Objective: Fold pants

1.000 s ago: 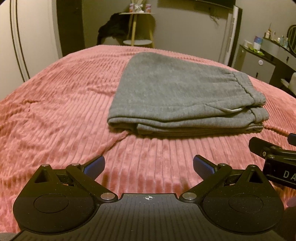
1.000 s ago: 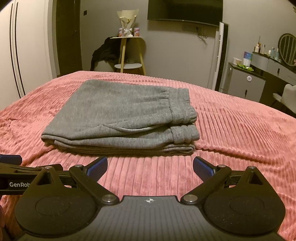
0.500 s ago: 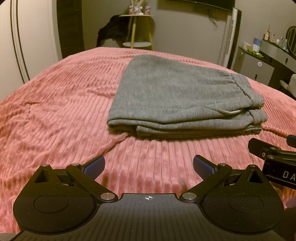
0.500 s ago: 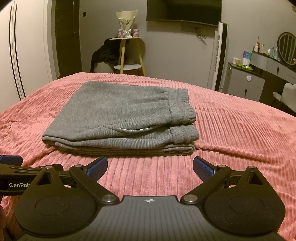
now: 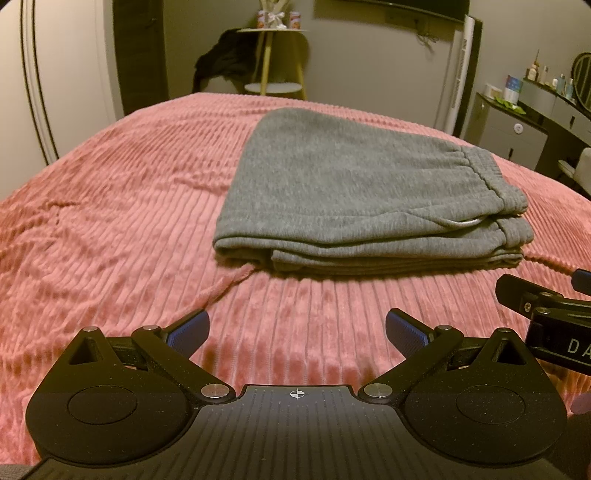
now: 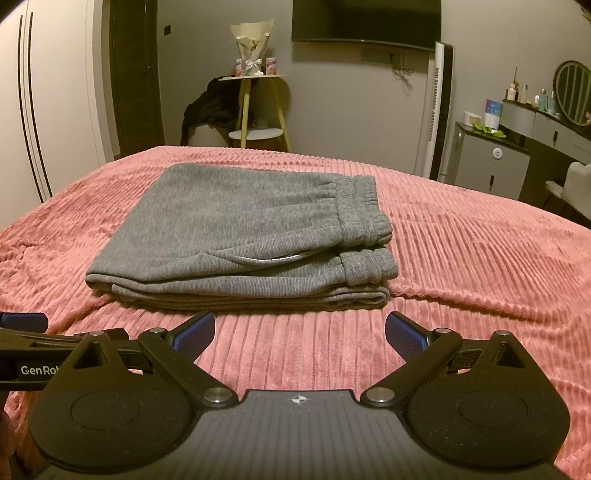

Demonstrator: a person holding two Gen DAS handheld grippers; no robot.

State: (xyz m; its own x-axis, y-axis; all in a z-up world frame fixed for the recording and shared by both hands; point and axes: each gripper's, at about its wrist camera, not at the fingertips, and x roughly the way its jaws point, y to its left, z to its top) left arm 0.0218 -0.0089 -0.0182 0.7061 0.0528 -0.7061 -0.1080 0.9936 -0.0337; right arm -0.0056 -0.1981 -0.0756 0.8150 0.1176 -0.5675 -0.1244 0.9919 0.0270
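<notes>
Pants look folded already, sitting mid-bed

Gray pants (image 6: pixel 240 236) lie stacked on the pink bedspread (image 6: pixel 461 266); your left gripper (image 5: pixel 297 330) and right gripper (image 6: pixel 300 330) hang spread and empty just short of them. Soft, floppy fleece, so pinch the thick waistband.

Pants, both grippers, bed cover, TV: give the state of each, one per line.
Pants: folded in a flat stack, lying on the cover, waistband to the right.
Left gripper: open, empty, short of the pants.
Right gripper: open, empty, short of the pants.
Cover: spread over the bed, slightly rumpled.
TV: screen dark.
</notes>
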